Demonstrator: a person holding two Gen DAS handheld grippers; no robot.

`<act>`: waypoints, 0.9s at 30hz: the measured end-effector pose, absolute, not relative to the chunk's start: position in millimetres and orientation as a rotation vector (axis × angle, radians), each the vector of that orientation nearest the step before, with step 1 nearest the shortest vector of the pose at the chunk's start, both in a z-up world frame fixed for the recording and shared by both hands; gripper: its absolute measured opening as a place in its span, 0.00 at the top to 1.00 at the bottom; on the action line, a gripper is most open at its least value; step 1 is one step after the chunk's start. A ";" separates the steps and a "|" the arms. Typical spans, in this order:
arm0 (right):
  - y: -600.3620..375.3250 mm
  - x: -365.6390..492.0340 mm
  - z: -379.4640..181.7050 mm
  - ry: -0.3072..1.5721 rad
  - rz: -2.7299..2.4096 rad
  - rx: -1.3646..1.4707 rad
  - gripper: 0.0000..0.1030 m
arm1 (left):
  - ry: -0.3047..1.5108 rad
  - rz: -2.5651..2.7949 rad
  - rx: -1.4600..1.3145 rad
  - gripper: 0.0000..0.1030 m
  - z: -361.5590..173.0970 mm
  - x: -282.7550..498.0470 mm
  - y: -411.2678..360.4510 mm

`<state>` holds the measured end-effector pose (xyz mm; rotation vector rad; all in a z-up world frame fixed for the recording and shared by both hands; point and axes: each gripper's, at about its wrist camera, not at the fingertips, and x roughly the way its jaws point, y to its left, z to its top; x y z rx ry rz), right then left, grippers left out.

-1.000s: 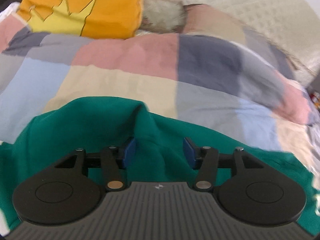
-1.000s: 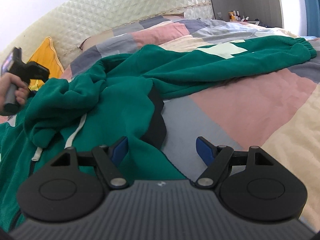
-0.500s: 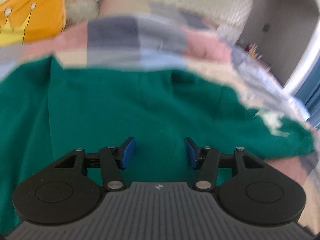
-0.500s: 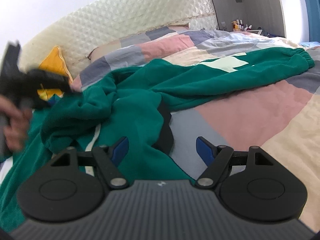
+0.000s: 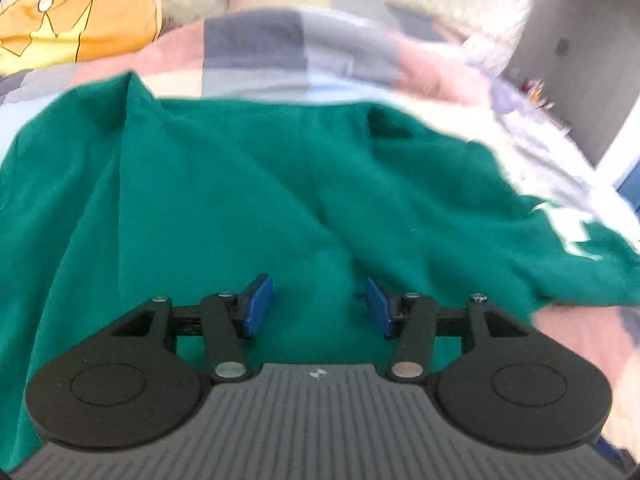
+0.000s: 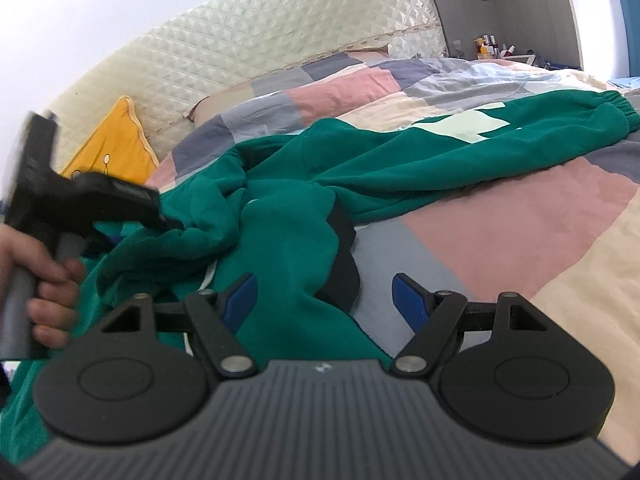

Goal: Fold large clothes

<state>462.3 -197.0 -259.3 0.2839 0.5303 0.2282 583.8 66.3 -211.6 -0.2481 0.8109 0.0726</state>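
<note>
A large green hoodie (image 5: 280,184) lies crumpled on the bed. In the right wrist view its body (image 6: 288,232) is bunched at the left, and one sleeve with a white print (image 6: 480,128) stretches right to an elastic cuff (image 6: 616,108). A white drawstring (image 6: 210,276) and dark lining (image 6: 344,264) show. My left gripper (image 5: 318,306) hovers open over the green cloth, nothing pinched between its blue pads. From the right wrist it appears as the left gripper (image 6: 168,222), held by a hand (image 6: 48,292), tips at a fold. My right gripper (image 6: 324,300) stands open above the hoodie's near edge.
A patchwork quilt (image 6: 500,240) covers the bed. A yellow cushion (image 5: 80,16) with a crown leans on the quilted cream headboard (image 6: 280,40). A patchwork pillow (image 6: 320,80) lies beside it. Bottles (image 6: 488,46) stand on a far bedside surface.
My left gripper swept rightward across the hoodie, from facing the yellow cushion toward the printed sleeve. In the right wrist view the hand holding it came nearer. My right gripper stayed put.
</note>
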 end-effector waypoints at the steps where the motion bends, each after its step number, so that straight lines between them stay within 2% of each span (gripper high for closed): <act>1: -196.0 461.1 -258.7 0.529 0.230 0.279 0.26 | 0.796 0.069 -0.237 0.44 -202.9 575.1 63.1; 12: -190.1 428.6 -236.7 0.451 0.304 0.207 0.26 | 0.705 0.003 -0.048 0.44 -144.3 455.1 30.9; 21: -180.3 375.5 -218.5 0.378 0.373 0.066 0.26 | 0.645 -0.019 -0.033 0.44 -127.2 354.5 38.9; 27: -181.4 345.2 -195.1 0.329 0.332 0.073 0.26 | 0.595 -0.045 -0.093 0.44 -124.5 308.9 46.4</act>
